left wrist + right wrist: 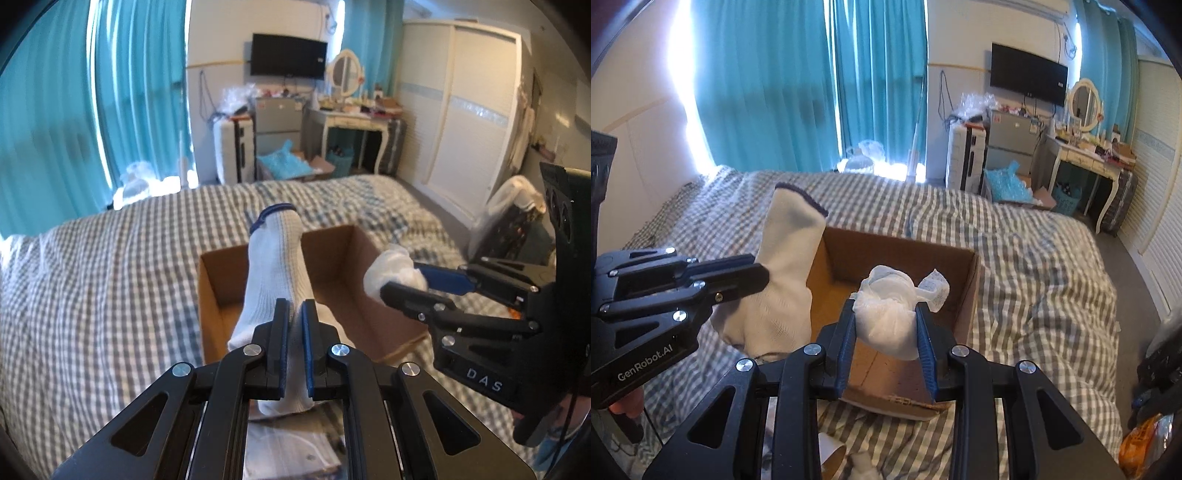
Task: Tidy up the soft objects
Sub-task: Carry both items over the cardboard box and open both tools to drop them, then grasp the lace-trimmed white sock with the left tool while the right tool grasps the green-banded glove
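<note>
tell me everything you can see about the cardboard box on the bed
The cardboard box is plain brown, open-topped and shallow, resting on the grey checked bedspread. The visible part of its floor looks bare. The left tool holds a white sock over it; the right tool holds a white bundle above its inside.
</note>
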Tool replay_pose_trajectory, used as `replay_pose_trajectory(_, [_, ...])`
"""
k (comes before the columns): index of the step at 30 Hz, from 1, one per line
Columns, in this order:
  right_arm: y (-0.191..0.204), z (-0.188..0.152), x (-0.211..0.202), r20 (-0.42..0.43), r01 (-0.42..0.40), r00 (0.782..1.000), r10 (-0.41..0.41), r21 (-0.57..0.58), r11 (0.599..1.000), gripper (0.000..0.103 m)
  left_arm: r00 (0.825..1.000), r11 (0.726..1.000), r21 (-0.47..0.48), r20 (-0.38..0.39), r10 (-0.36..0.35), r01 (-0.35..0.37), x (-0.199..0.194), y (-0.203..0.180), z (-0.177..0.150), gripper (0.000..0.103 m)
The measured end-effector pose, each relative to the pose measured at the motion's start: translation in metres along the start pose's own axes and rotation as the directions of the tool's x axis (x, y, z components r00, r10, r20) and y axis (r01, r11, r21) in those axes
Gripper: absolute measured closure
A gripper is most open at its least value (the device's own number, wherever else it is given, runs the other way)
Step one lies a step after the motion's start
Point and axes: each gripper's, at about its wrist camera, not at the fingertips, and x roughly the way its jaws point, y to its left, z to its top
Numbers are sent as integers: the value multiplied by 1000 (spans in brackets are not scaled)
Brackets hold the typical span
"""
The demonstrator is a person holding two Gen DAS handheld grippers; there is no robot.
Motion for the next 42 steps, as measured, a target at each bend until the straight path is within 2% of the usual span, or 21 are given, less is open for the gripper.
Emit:
replay_pose_trajectory(5, [-9, -7, 33, -41, -21, 999, 22, 19, 1000, 73, 999, 1000, -11, -39, 6, -7, 28, -1, -6, 96])
replay_pose_trajectory(7, [-14, -9, 42, -45, -28, 999, 30, 39, 999, 72, 999, 1000, -21, -44, 0, -1, 34, 1, -8, 88])
replay_pose_trajectory(10, [-20, -10, 48, -55, -29, 998, 33, 65, 997, 67, 999, 999, -37, -46, -5, 3, 39, 2, -7, 88])
replay_pose_trajectory(13, [-22, -9, 44, -48, -17, 999, 20, 63, 998, 61, 998, 999, -22, -51, 22, -23, 35, -2, -3, 88])
replay_pose_trajectory(15, [-22, -6, 36, -38, 1, 999, 2, 57, 998, 45, 998, 999, -15, -47, 29, -30, 30, -4, -1, 85])
replay_pose_trajectory(17, [-24, -4, 24, -18, 25, 1000, -24, 58, 998, 37, 999, 999, -21, -35, 37, -38, 19, -6, 0, 76])
replay_pose_trajectory(19, [-25, -2, 12, -2, 40, 999, -39, 59, 998, 34, 999, 999, -35, -15, 36, -37, 3, -6, -2, 57])
replay_pose_trajectory(21, [-25, -2, -4, 14, 60, 998, -61, 64, 996, 20, 999, 998, -48, 19, 34, -33, -17, -6, -5, 49])
replay_pose_trajectory(23, [-24, -3, -21, 34, 67, 997, -69, 73, 995, 12, 998, 998, -56, 44, 37, -35, -38, -6, -7, 46])
replay_pose_trajectory(27, [-11, -11, -57, 66, 77, 995, -81, 58, 995, 9, 995, 996, -68, 71, 70, -65, -79, -9, -16, 36])
replay_pose_trajectory(30, [4, -20, -86, 92, 73, 993, -76, 31, 997, 6, 985, 986, -99, 101, 141, -131, -108, -10, -31, 27])
replay_pose_trajectory(33, [18, -34, -109, 104, 71, 992, -71, 9, 997, 1, 981, 980, -116, 87, 174, -164, -128, -11, -49, 26])
replay_pose_trajectory(37, [34, -60, -129, 105, 82, 991, -79, -18, 997, 0, 987, 981, -126, 50, 153, -146, -140, -13, -72, 26])
replay_pose_trajectory(42, [39, -95, -131, 38, 82, 996, -82, -7, 997, 0, 993, 989, -90, 0, 115, -114, -135, -27, -102, 26])
